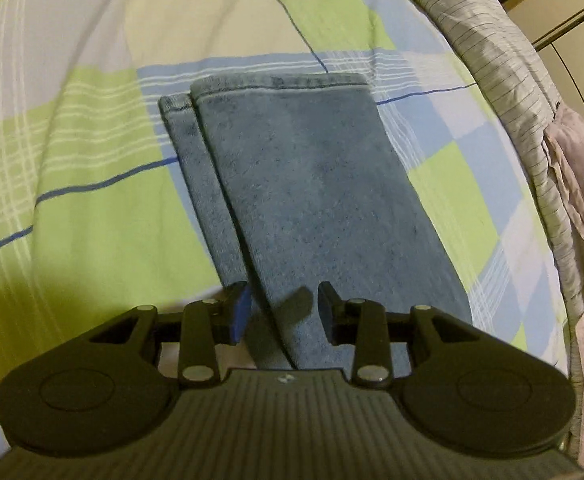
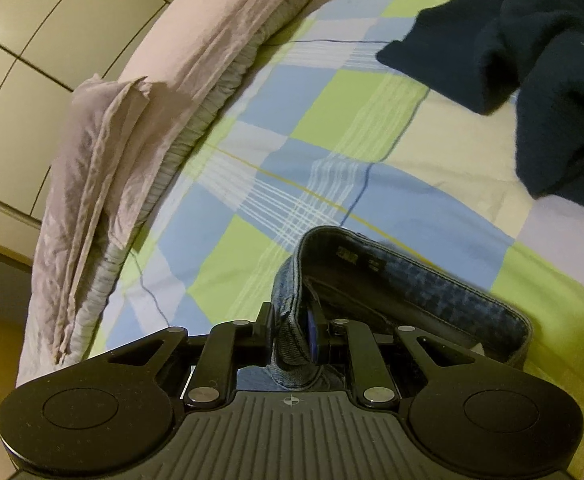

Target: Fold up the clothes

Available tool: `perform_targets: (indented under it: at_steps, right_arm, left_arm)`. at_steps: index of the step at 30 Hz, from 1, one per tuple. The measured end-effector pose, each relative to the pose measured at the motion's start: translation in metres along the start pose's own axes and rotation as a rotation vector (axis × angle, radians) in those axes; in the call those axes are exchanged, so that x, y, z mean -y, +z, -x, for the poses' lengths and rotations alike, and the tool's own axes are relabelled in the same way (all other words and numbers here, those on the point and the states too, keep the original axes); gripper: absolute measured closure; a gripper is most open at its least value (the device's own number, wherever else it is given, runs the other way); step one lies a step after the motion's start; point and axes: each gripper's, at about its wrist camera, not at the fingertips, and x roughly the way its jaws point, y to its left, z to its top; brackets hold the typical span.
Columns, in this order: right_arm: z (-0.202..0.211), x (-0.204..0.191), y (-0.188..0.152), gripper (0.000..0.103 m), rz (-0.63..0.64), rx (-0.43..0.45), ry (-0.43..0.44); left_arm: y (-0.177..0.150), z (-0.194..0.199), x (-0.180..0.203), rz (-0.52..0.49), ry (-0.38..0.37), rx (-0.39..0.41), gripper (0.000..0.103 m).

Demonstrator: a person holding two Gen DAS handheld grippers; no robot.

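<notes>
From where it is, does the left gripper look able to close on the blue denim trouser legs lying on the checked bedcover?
Probably yes. The left gripper stands open right over the blue denim trouser legs, which lie flat on the checked bedcover with nothing covering them; the denim already runs between its fingers.

The jeans (image 1: 292, 184) are a faded, mottled mid-blue denim with darker blue stitching along the hems at the upper middle of the left wrist frame. In the right wrist frame their waistband (image 2: 411, 280) shows a dark blue-and-black houndstooth lining at lower right. The bed cover (image 1: 72, 160) is a check of lime green, pale blue, cream and lilac blocks, crossed by thin white lines and single dark blue lines. The sheet (image 2: 140, 112) at the left is dusty pink over grey pinstripe. The garment (image 2: 531, 60) at upper right is dark navy. Both tools (image 1: 284, 308) (image 2: 292, 332) are matte black with blue pads.
</notes>
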Motion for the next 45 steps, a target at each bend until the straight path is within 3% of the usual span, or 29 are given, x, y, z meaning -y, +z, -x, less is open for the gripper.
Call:
perform_targets:
  at_steps: [2,7,8,11,14,17,20,21,22,24,26,27,29,30,34,39,42,45]
  right_arm:
    - [-0.001,0.002,-0.001,0.089,-0.005,0.001,-0.010]
    - [-0.004,0.003,-0.002,0.088,-0.007,0.002,-0.031]
    - [-0.005,0.002,-0.002,0.089,-0.003,0.002,-0.035]
    - [-0.007,-0.008,0.001,0.092,0.045,-0.005,-0.047]
    - [-0.001,-0.029,0.020,0.094,0.100,0.022,-0.006]
    - [-0.001,-0.055,0.058,0.096,0.103,0.068,0.051]
    - [-0.024,-0.078,0.104,0.096,0.029,0.126,0.078]
    - [-0.034,-0.083,0.118,0.103,-0.016,0.156,0.088]
    - [-0.040,-0.083,0.130,0.103,-0.071,0.230,0.120]
    - [-0.052,-0.083,0.152,0.102,-0.176,0.357,0.125]
    - [-0.064,-0.080,0.166,0.087,-0.247,0.313,0.100]
    - [-0.065,-0.077,0.162,0.079,-0.237,0.267,0.134]
    - [-0.056,-0.067,0.139,0.051,-0.131,0.221,0.124]
    - [-0.051,-0.060,0.125,0.047,-0.073,0.201,0.097]
    - [-0.022,0.004,0.054,0.046,0.009,0.105,-0.041]
    - [0.026,0.105,-0.031,0.046,-0.184,0.079,-0.185]
    - [0.027,0.137,-0.061,0.046,-0.294,0.068,-0.131]
    - [0.012,0.143,-0.070,0.046,-0.327,0.057,-0.087]
  left_arm:
    - [0.002,0.001,0.004,0.001,-0.005,0.000,0.079]
    - [0.013,0.000,0.009,0.016,-0.015,-0.029,0.080]
    - [0.014,-0.001,0.010,0.003,-0.005,-0.036,0.100]
    - [0.020,0.008,0.025,-0.025,-0.032,-0.016,0.100]
    - [0.051,0.032,0.066,-0.089,-0.133,0.053,0.101]
    - [0.096,0.032,0.127,-0.167,-0.246,0.083,0.101]
    - [0.141,0.017,0.213,-0.285,-0.316,0.172,0.100]
    - [0.152,0.012,0.234,-0.281,-0.339,0.217,0.099]
    - [0.163,0.006,0.256,-0.261,-0.361,0.268,0.098]
    - [0.174,-0.004,0.287,-0.246,-0.337,0.324,0.092]
    - [0.172,-0.010,0.300,-0.263,-0.302,0.341,0.091]
    - [0.166,-0.013,0.300,-0.286,-0.289,0.336,0.087]
    - [0.148,-0.021,0.286,-0.355,-0.228,0.292,0.086]
    - [0.138,-0.024,0.271,-0.365,-0.182,0.265,0.086]
    - [0.091,-0.027,0.186,-0.317,-0.039,0.132,0.086]
    - [0.045,-0.001,0.092,-0.187,0.092,0.057,0.086]
    - [0.031,0.018,0.049,-0.099,0.140,0.065,0.078]
    - [0.027,0.028,0.022,-0.024,0.165,0.056,0.076]
